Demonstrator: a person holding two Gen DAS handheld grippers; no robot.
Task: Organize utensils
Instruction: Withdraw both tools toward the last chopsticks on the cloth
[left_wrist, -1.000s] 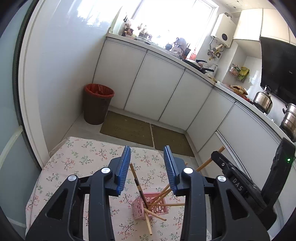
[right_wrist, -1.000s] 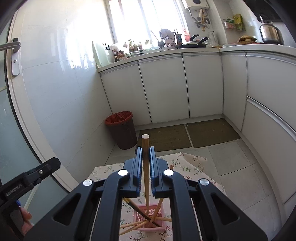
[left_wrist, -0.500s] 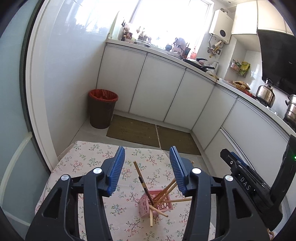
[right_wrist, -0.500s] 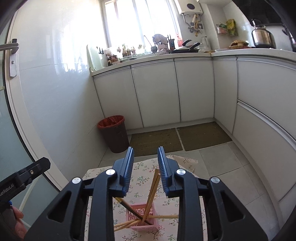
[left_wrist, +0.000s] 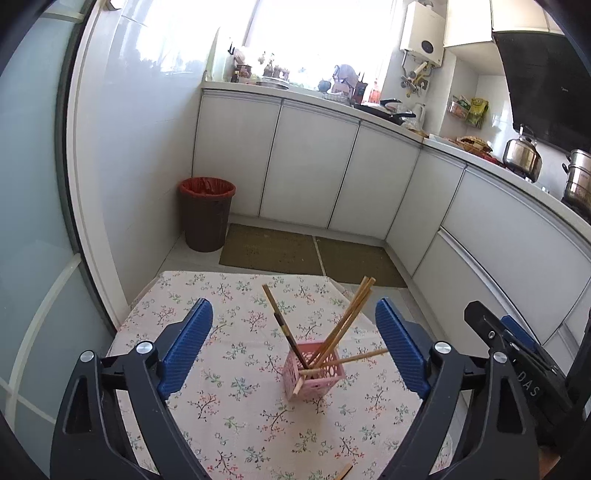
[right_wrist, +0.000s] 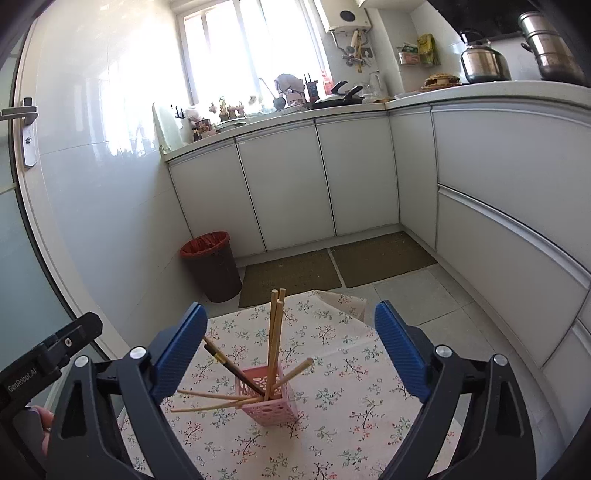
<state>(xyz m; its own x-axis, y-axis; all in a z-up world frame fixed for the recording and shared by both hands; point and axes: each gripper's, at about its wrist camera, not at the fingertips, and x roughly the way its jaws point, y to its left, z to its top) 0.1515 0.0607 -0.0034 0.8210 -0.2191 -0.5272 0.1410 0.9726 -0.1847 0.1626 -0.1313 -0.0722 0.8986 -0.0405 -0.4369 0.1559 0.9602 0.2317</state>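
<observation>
I am opening my right claw (right_wrist: 288, 354) wide, and the chopstick it was pinching a second ago is now standing free in the pink basket (right_wrist: 271, 404) on the table (right_wrist: 332, 435), leaning among the other chopsticks (right_wrist: 275, 332); nothing is between its pads. My left claw (left_wrist: 293, 350) is also spreading open and grasping nothing, hanging above and short of the basket. In the left view a light stick end (left_wrist: 345, 470) is showing at the bottom edge of the cloth; I cannot tell if it is a loose chopstick. If it is, I am judging that 1 utensil is waiting, and both claws are free to fetch it.
</observation>
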